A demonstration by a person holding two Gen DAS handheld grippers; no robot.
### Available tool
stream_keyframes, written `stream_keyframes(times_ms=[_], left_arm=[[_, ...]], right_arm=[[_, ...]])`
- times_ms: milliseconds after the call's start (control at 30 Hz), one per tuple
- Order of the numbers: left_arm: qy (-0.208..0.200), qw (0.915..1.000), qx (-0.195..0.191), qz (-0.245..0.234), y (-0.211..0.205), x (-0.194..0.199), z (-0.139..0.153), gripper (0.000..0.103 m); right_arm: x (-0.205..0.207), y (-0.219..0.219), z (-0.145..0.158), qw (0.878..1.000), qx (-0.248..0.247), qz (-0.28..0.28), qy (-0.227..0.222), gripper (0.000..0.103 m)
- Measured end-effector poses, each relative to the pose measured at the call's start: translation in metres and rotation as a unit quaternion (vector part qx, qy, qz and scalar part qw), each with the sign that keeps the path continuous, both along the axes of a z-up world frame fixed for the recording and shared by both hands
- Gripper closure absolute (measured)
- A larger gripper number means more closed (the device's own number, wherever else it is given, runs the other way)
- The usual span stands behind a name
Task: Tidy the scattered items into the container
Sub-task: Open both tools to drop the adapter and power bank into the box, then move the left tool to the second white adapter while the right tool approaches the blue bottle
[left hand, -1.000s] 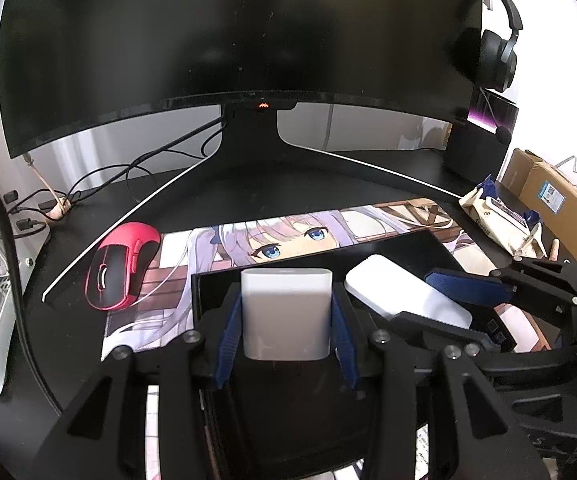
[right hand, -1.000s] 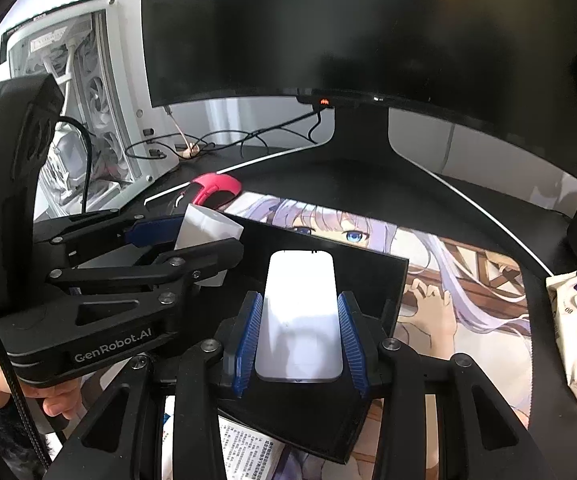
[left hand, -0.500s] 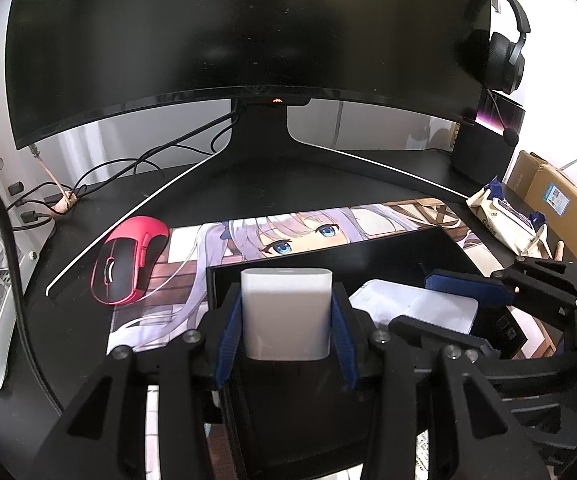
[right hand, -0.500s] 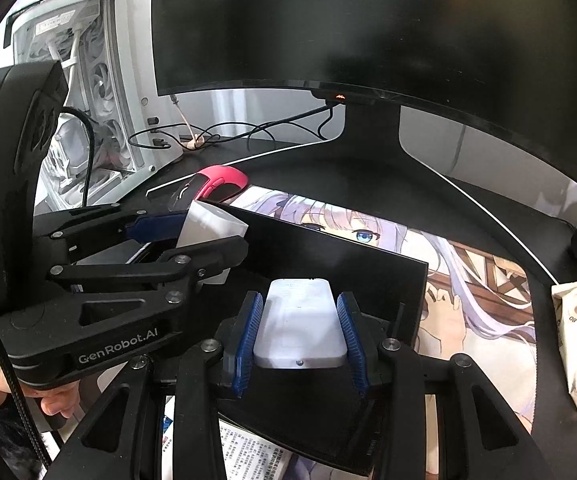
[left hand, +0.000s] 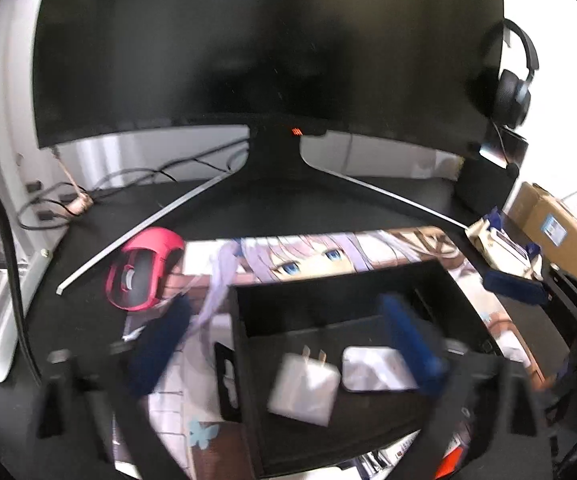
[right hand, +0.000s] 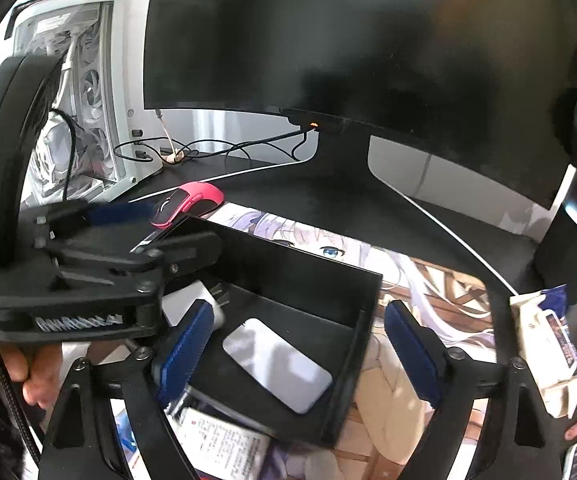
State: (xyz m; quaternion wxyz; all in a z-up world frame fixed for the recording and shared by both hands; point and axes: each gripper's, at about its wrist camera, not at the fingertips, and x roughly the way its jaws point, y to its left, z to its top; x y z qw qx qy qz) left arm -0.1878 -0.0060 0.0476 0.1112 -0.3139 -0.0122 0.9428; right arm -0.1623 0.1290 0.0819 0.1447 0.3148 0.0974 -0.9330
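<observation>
Both claws are opening above the black storage box (left hand: pixel 244 344) on the worktop, nothing between their pads: the left claw (left hand: pixel 288 344) over the white charger (left hand: pixel 302 386), the right claw (right hand: pixel 300 354) over the white power bank (right hand: pixel 276 364), both lying inside, side by side.

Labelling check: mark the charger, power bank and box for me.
charger (left hand: pixel 303 389), left wrist view, middle of its white body.
power bank (right hand: pixel 277 364), right wrist view, centre of its flat top face.
box (right hand: pixel 300 274), right wrist view, inner face of its far wall.
</observation>
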Motion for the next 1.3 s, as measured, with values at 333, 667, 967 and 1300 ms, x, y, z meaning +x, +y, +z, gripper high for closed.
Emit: stream_keyframes(times_ms=[333, 667, 967, 1300], left_arm=[[-0.006, 0.9996, -0.029, -0.002, 0.004, 0.017, 0.0, 0.0], [-0.003, 0.9989, -0.046, 0.01, -0.006, 0.054, 0.002, 0.0], [-0.011, 0.998, -0.056, 0.027, -0.018, 0.081, -0.004, 0.0], [-0.018, 0.9966, -0.073, 0.034, -0.019, 0.096, -0.016, 0.0]], right_arm=[[0.017, 0.015, -0.002, 1.0, 0.004, -0.018, -0.001, 0.0], [0.044, 0.014, 0.004, 1.0, 0.004, -0.017, 0.01, 0.0], [0.072, 0.019, 0.008, 1.0, 0.0, -0.016, 0.019, 0.0], [0.094, 0.02, 0.002, 1.0, 0.004, -0.004, 0.02, 0.0]])
